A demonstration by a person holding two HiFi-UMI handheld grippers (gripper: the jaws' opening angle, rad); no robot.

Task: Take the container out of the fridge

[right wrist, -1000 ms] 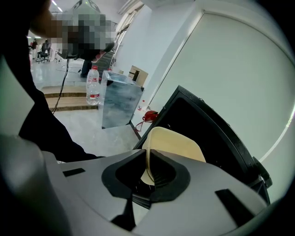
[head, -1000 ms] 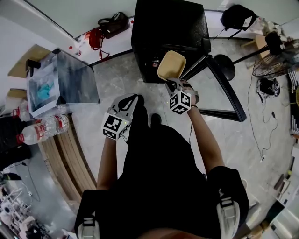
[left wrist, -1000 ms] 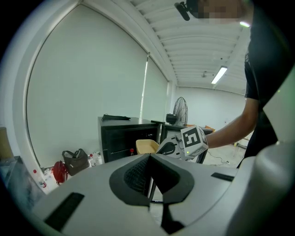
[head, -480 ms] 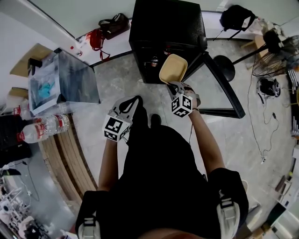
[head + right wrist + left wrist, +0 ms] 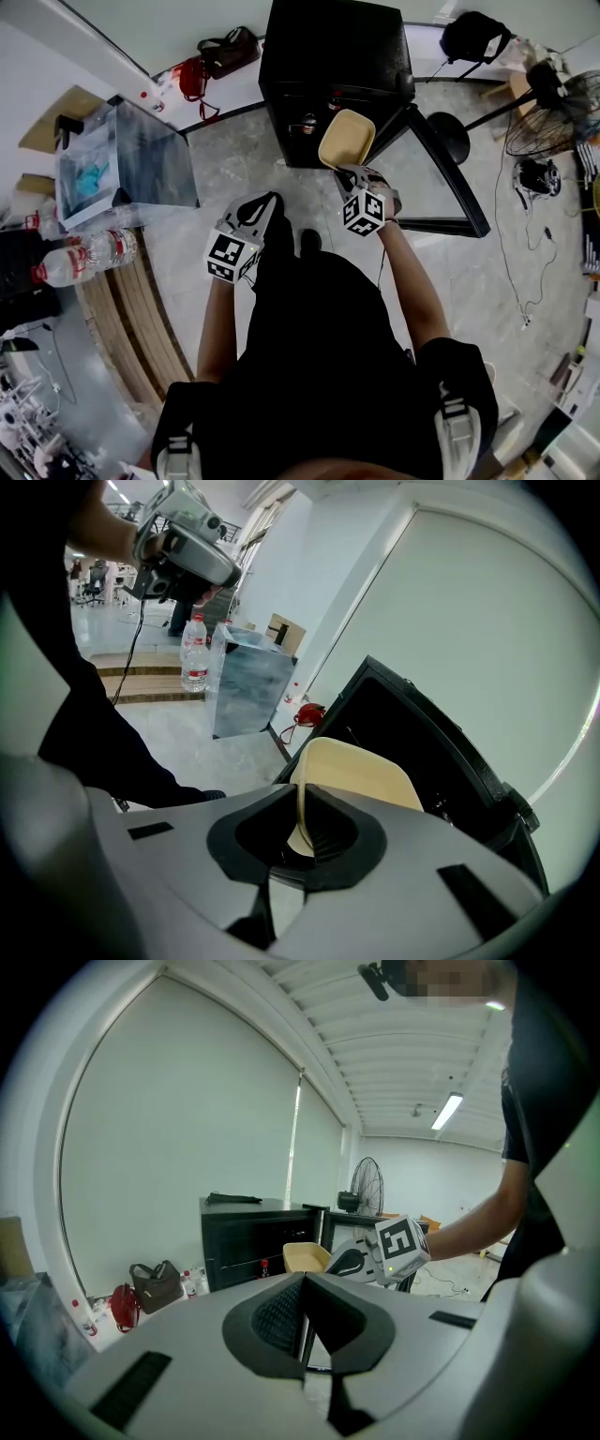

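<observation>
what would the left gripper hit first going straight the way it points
Likely the tan container in the right gripper, with the black fridge behind it; depth is unclear.

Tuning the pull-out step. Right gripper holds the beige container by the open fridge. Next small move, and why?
Probably draw the right gripper back toward the body: its fingers are shut on the container rim, and the container hangs close to the open fridge, beside its door. The left gripper is shut, empty.
</observation>
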